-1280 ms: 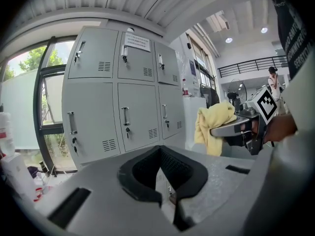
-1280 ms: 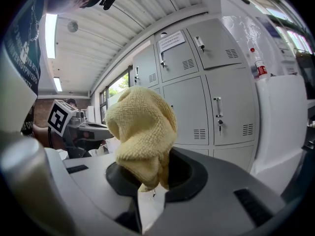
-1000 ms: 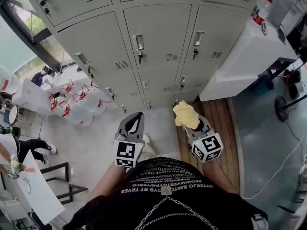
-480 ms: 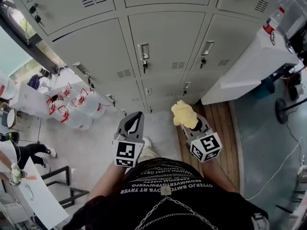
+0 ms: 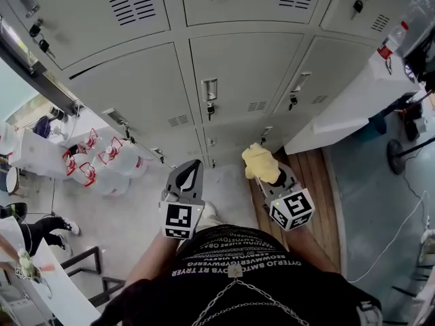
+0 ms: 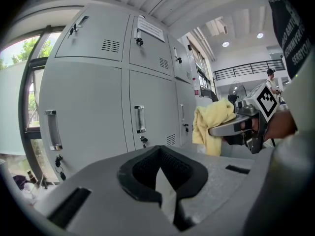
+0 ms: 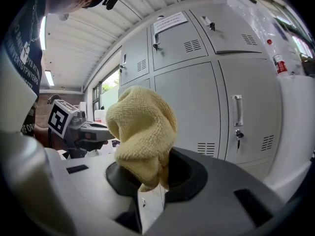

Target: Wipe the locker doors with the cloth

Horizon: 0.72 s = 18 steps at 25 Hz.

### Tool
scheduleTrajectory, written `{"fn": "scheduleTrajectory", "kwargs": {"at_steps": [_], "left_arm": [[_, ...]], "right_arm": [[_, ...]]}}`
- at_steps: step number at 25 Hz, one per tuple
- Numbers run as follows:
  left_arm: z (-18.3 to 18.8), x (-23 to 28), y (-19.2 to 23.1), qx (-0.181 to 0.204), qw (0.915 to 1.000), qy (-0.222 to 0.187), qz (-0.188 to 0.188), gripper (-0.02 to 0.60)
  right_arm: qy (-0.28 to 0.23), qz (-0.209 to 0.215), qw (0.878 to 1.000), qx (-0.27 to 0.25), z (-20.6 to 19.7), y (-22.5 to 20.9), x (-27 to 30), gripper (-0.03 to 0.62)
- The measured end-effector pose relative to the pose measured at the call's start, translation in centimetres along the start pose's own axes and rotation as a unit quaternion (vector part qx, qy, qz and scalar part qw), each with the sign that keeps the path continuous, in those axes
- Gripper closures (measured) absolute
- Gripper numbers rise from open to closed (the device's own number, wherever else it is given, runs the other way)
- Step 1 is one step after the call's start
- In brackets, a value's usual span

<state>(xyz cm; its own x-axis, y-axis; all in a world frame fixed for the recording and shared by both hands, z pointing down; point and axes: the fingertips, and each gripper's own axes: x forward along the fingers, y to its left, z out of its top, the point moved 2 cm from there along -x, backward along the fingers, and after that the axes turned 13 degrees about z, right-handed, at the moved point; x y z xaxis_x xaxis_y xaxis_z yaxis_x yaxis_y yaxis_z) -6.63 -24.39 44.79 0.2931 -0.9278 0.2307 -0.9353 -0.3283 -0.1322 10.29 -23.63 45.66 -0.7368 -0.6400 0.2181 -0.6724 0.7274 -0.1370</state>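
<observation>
From the head view, the bank of locker doors has slid lower in the picture than a second ago, so more of the upper row shows. Both tools have hardly shifted. The left gripper sits beside the right gripper, both short of the doors and not touching them. The yellow cloth stands bunched at the right gripper's tip, as before. The doors are flat grey painted metal with louvred vent slots, upright chrome handles and keys hanging from the locks. Clear water jugs with red handles stand far off the left gripper's outer side.

In the left gripper view, the left gripper's jaws are pressed together along a thin seam, black ribbed pads round it, with nothing between. The cloth shows off to its right, a soft fold drooping from the other tool.

In the right gripper view, the right gripper is clamped on the cloth — nubbly terry, crumpled into a rounded lump that rises above the jaws, with the doors beyond it.
</observation>
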Motion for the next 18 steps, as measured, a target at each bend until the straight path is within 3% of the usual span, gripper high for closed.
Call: {"fn": "scheduleTrajectory", "kwargs": {"at_steps": [5, 18], "left_arm": [[0.4, 1.8, 2.3, 0.000, 1.0000, -0.007, -0.006, 0.577], [0.6, 5.9, 7.0, -0.011, 0.9991, -0.018, -0.038, 0.576]], "right_arm": [[-0.007, -0.004, 1.000, -0.009, 2.1, -0.7, 2.4, 0.519], [-0.076, -0.002, 0.993, -0.091, 14.4, -1.9, 8.6, 0.519]]}}
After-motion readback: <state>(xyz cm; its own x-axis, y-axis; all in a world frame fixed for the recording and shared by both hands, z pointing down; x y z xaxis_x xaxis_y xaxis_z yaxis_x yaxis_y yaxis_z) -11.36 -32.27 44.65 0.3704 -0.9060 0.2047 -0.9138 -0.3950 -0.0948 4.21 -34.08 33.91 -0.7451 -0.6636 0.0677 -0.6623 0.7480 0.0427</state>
